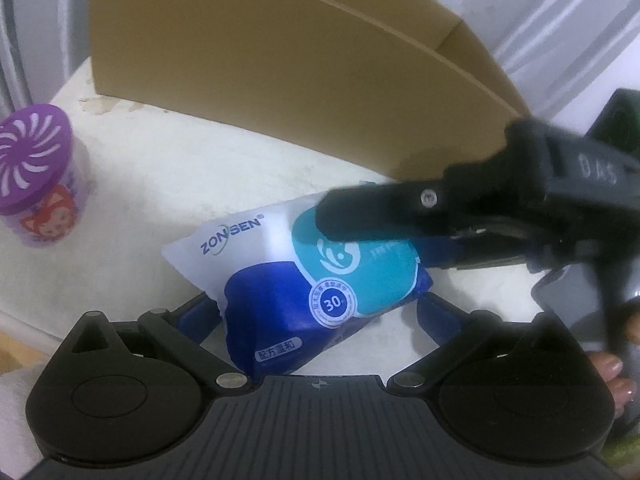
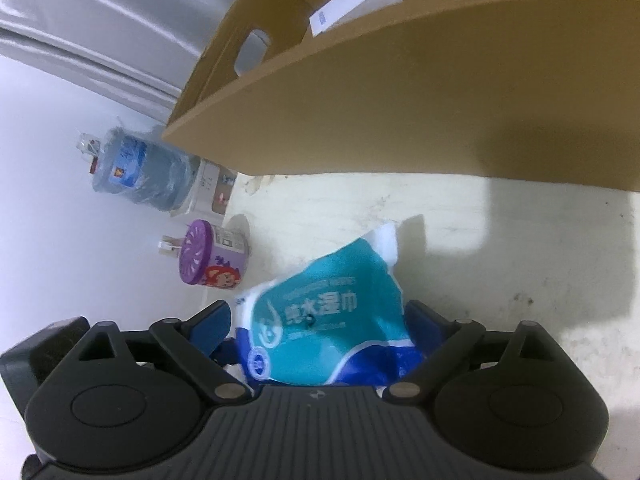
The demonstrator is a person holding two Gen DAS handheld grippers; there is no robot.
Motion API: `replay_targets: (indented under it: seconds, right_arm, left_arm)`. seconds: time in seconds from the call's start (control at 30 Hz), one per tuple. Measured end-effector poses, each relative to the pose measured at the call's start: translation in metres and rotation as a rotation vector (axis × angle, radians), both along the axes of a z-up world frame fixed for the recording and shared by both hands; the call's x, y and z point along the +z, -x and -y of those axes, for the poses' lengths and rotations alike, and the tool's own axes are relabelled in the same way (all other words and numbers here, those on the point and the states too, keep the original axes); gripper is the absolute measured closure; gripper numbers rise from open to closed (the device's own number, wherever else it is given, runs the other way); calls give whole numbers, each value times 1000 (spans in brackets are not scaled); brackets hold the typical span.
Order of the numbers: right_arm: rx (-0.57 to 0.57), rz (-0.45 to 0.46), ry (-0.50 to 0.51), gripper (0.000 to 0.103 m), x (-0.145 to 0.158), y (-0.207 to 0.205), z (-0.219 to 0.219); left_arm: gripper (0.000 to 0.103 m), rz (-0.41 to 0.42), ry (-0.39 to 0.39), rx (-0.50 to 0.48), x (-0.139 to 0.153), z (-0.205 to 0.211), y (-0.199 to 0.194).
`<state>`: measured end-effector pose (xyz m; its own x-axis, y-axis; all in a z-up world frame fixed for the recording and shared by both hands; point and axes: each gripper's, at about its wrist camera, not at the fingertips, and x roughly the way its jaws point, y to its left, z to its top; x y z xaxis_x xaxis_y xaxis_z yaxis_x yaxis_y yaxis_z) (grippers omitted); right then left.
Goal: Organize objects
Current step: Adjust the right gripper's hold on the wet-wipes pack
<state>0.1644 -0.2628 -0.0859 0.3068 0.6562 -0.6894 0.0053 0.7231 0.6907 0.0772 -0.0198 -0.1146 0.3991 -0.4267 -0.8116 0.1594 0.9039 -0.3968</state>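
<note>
A blue, teal and white wet-wipes pack (image 1: 304, 280) hangs tilted just above the white table (image 1: 192, 160). My left gripper (image 1: 318, 314) is shut on it, a blue pad against each side of its near end. My right gripper (image 1: 376, 240) reaches in from the right and straddles the pack's far end. In the right wrist view the pack (image 2: 332, 320) lies between the right gripper's (image 2: 320, 320) wide-spread blue pads, which do not clearly press on it. The open cardboard box (image 1: 280, 80) stands just behind; in the right wrist view the box (image 2: 440, 100) fills the top.
A purple-lidded air freshener jar (image 1: 36, 168) stands at the table's left; the right wrist view shows the jar (image 2: 212, 256) near the table edge. A water jug (image 2: 136, 172) stands on the floor beyond. A person's fingers (image 1: 612, 372) show at the right.
</note>
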Motion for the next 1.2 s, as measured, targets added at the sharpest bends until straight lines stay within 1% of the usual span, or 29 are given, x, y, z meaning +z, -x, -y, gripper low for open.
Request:
replay_targets:
  seconds: [0.1, 0.27, 0.4, 0.53, 0.63, 0.7, 0.77, 1.1, 1.2]
  right_arm:
    - [-15, -5, 3, 7, 2, 3, 9]
    - [-42, 8, 32, 7, 4, 11, 20]
    - [-72, 13, 42, 8, 2, 18, 36]
    - [-81, 15, 63, 9, 0, 25, 41]
    - [-73, 20, 86, 10, -1, 29, 42]
    - [-67, 21, 88, 12, -1, 31, 41]
    - [-68, 24, 105, 15, -1, 32, 40]
    - [-79, 17, 85, 17, -3, 35, 39]
    - [-76, 24, 89, 20, -1, 35, 36]
  left_arm:
    - [0, -5, 13, -21, 1, 10, 4]
    - [1, 18, 4, -88, 2, 30, 15]
    - [2, 50, -15, -111, 2, 32, 22]
    - [2, 77, -66, -111, 5, 34, 21]
    - [2, 77, -107, -114, 2, 36, 18]
    - [2, 67, -112, -117, -2, 38, 14]
    - [2, 78, -123, -122, 0, 42, 15]
    - [3, 103, -147, -143, -2, 57, 9]
    - [3, 106, -147, -140, -2, 56, 12]
